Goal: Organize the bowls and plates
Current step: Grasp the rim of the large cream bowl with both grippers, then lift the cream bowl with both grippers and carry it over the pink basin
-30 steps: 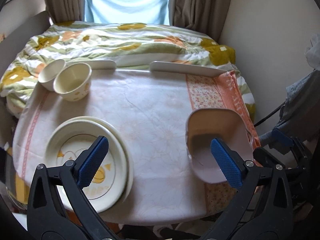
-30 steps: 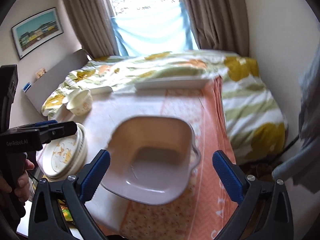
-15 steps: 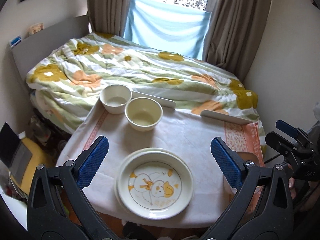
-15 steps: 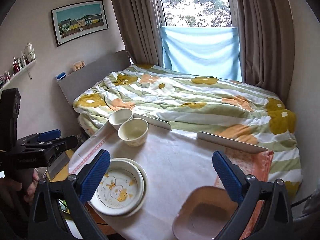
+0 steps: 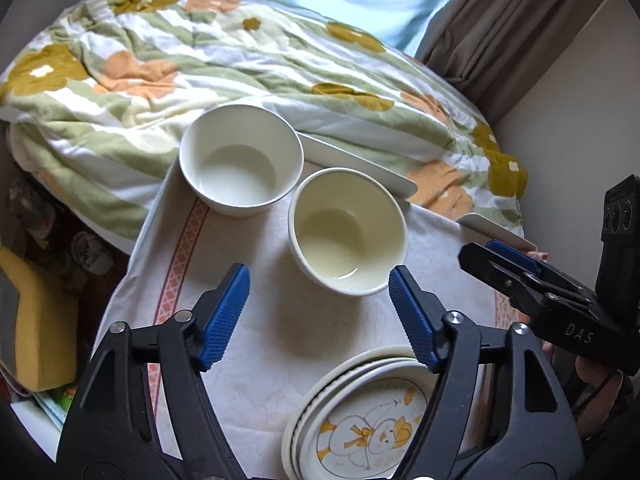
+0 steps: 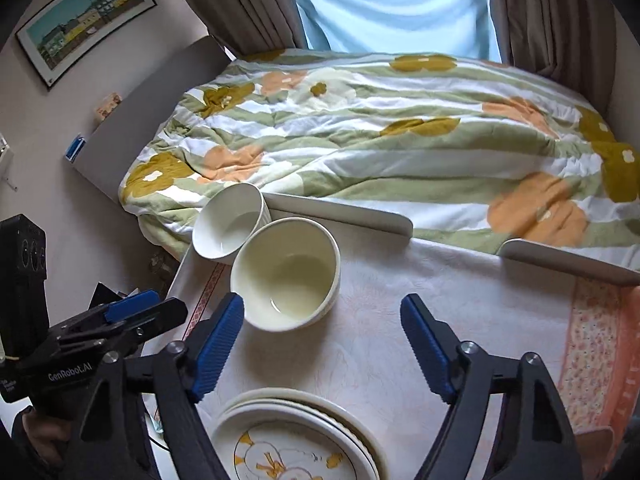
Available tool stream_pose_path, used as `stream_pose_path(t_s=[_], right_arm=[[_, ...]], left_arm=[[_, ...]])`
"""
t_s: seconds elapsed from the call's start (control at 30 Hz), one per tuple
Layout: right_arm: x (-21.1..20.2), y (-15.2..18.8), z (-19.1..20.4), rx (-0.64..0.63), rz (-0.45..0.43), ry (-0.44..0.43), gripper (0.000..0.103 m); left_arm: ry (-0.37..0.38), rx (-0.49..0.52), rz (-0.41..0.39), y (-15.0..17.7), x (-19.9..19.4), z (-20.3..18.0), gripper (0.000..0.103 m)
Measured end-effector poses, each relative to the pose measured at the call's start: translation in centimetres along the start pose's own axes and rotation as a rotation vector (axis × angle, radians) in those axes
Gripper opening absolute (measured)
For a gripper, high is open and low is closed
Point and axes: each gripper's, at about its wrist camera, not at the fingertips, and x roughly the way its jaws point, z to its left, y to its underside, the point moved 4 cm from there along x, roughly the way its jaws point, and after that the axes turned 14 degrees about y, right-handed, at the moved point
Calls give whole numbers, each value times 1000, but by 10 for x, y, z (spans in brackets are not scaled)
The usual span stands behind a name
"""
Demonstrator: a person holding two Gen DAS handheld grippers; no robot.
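1. Cream bowl (image 5: 347, 236) at frame centre in the left wrist view, upright on the table (image 5: 320, 332), white bowl (image 5: 241, 159) beside it up-left, possibly touching.
2. Stacked plates (image 5: 360, 412) with duck print at lower right.
3. Left gripper (image 5: 319, 320) jaws wide apart, holding nothing; right gripper (image 6: 322, 350) likewise.
4. Probably ceramic: stiff, glazed-slick, breakable; best pinched across the rim wall.
5. Legible: "DAS" and "GenRobot.AI" on the gripper bodies.
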Motion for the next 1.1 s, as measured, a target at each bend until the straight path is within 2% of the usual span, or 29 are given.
stream_pose_path(t_s=[0.1, 0.23, 0.33, 0.37, 0.4, 0.47, 0.5, 0.6, 0.83, 1.1], right_arm=[[37, -3, 8, 31, 67, 2, 58], [71, 1, 8, 70, 130, 15, 43], [86, -1, 8, 85, 153, 21, 34], [89, -1, 8, 89, 161, 22, 34], [93, -1, 9, 93, 166, 25, 33], [95, 0, 9, 95, 170, 25, 29], [96, 0, 10, 96, 174, 24, 24], [98, 0, 12, 93, 184, 23, 15], [99, 0, 10, 122, 186, 20, 14], [86, -5, 10, 117, 149, 19, 14]], left_arm=[[24, 4, 58, -9, 29, 14, 54], [42, 8, 113, -17, 61, 28, 47], [46, 3, 136, -21, 77, 36, 40], [44, 3, 143, -23, 81, 38, 32], [42, 4, 147, -24, 83, 40, 28], [41, 8, 158, -26, 87, 42, 26], [37, 12, 163, -26, 90, 42, 18], [20, 32, 165, -28, 90, 41, 15], [-2, 70, 158, -30, 87, 34, 15], [-18, 107, 130, -35, 74, 21, 15]])
